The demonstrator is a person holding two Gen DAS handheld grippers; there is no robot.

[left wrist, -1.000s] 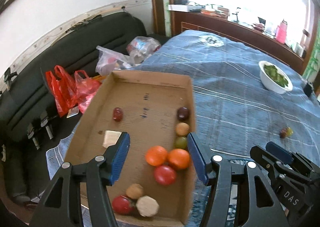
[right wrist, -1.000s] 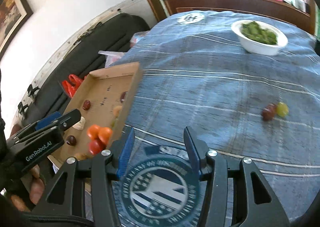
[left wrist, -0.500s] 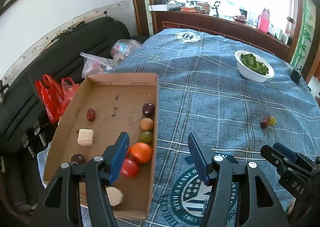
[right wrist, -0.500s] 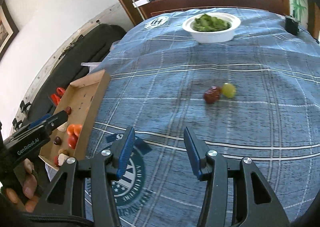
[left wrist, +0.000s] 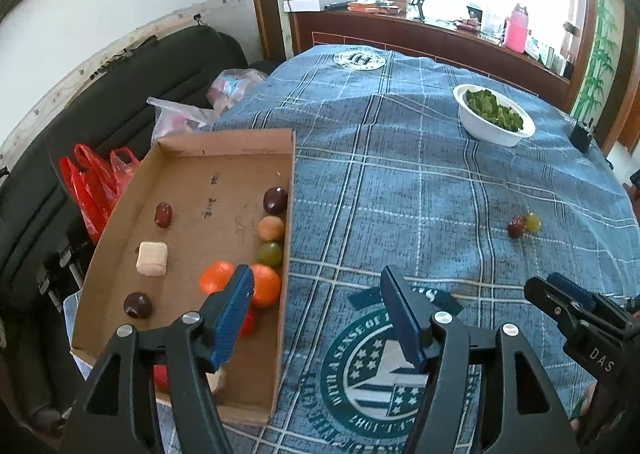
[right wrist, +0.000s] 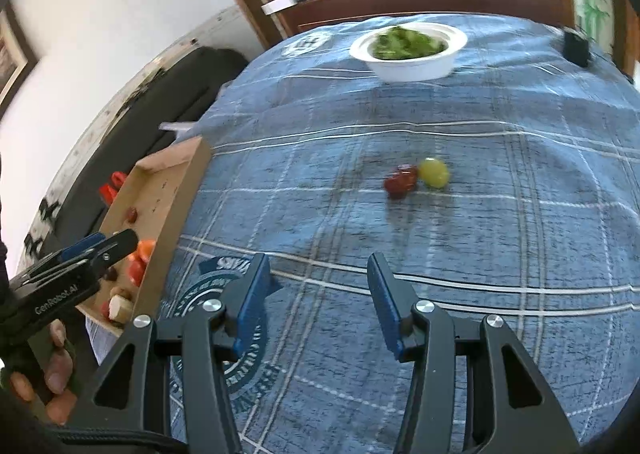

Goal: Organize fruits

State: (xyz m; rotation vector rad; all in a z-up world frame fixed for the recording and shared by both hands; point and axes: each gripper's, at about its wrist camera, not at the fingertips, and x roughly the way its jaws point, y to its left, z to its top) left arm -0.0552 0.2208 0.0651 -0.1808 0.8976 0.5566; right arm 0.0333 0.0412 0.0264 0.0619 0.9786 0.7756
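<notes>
A shallow cardboard tray [left wrist: 224, 170] at the table's left edge holds several fruits: two oranges [left wrist: 264, 286], a green grape [left wrist: 270, 253], a dark plum [left wrist: 275, 200] and others. Out on the blue cloth, a red fruit [right wrist: 400, 182] touches a yellow-green grape [right wrist: 434, 173]; the pair also shows in the left wrist view, red fruit [left wrist: 517, 225]. My left gripper [left wrist: 316, 294] is open over the tray's right wall, empty. My right gripper [right wrist: 316, 274] is open and empty, short of the two loose fruits.
A white bowl of greens [left wrist: 494, 120] stands far right on the table [left wrist: 400, 174]. A small black object [right wrist: 576, 48] sits near the far edge. Red plastic bags [left wrist: 92, 182] and clear bags lie on the dark sofa left of the tray.
Both grippers have swung to the right, away from the tray. The loose red and green fruits now lie nearer the middle of the right wrist view. Both stay open.
</notes>
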